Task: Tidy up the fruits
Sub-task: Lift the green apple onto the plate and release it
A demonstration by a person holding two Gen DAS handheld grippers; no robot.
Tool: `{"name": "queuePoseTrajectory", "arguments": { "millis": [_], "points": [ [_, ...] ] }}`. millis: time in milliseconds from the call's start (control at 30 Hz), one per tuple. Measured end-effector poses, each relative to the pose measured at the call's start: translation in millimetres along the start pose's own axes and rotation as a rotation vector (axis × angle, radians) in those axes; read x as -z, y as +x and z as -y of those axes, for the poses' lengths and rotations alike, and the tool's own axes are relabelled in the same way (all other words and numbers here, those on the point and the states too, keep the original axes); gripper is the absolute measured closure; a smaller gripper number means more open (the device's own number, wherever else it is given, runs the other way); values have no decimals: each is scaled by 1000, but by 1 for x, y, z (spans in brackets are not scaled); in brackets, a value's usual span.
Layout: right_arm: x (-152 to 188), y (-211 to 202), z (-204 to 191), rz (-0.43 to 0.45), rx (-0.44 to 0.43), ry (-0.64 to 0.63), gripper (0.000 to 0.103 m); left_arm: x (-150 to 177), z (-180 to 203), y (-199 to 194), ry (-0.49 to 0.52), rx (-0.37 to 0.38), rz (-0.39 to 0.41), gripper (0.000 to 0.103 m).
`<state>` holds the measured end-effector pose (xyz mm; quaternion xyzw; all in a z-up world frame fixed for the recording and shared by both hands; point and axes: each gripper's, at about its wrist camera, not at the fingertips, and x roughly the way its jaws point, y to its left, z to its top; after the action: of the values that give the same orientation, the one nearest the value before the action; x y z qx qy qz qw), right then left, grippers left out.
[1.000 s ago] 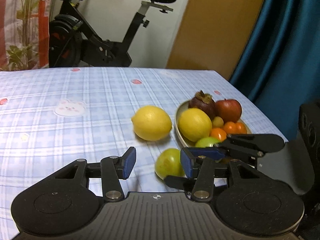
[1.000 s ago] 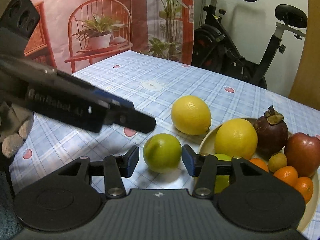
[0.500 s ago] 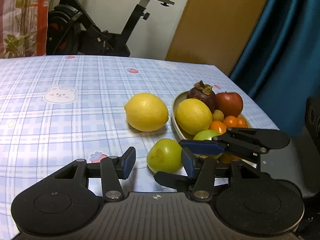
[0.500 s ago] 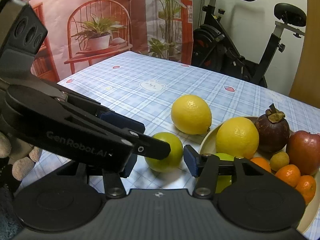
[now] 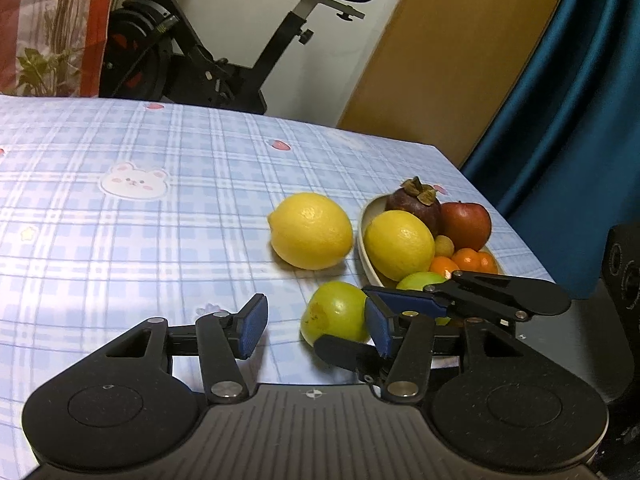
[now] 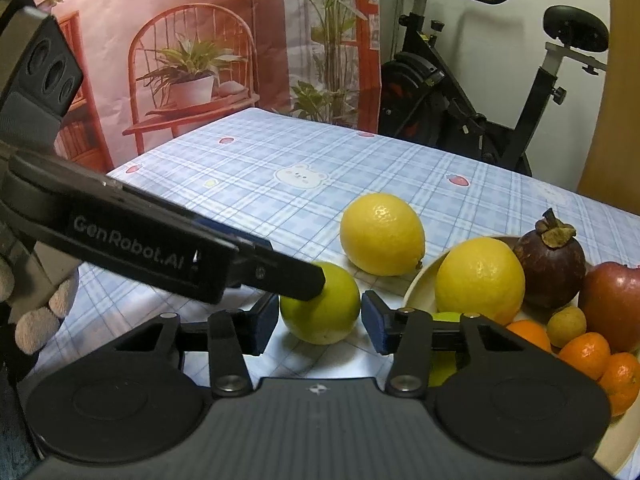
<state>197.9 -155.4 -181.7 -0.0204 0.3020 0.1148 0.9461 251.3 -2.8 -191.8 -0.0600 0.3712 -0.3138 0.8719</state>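
Behind table [image 6: 400, 168] – left tool [image 6: 304, 280] reads "GenRobot.AI".

black exercise bike [image 5: 224, 48] stands by white wall [image 5: 256, 8], teal curtain [image 5: 580, 100] beside.

The tablecloth [image 5: 160, 232] looks like smooth printed cloth, slightly shiny. On it, the lemon [image 5: 311, 231] has a pebbled, glossy peel. Beside it, the green fruit [image 6: 326, 308] looks smooth and waxy. The plate [image 5: 366, 240] looks glazed.

Both wrist views look closely down, sharing the green fruit [image 5: 335, 312].
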Motion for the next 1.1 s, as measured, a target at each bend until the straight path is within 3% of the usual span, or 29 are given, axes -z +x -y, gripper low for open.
{"name": "queuePoseTrajectory", "arguments": {
  "millis": [167,267,600,1100],
  "points": [
    [5,-6,0,13,-5,32,55,5,6,1,10,36,-11,49],
    [8,-16,-1,34,2,42,56,8,14,-3,29,65,-3,58],
    [17,-69,10,120,61,74,56,7,54,-11,57,140,44,60],
    [41,-121,74,172,208,209,56,-12,142,46,240,191,3,60]
  ]
}}
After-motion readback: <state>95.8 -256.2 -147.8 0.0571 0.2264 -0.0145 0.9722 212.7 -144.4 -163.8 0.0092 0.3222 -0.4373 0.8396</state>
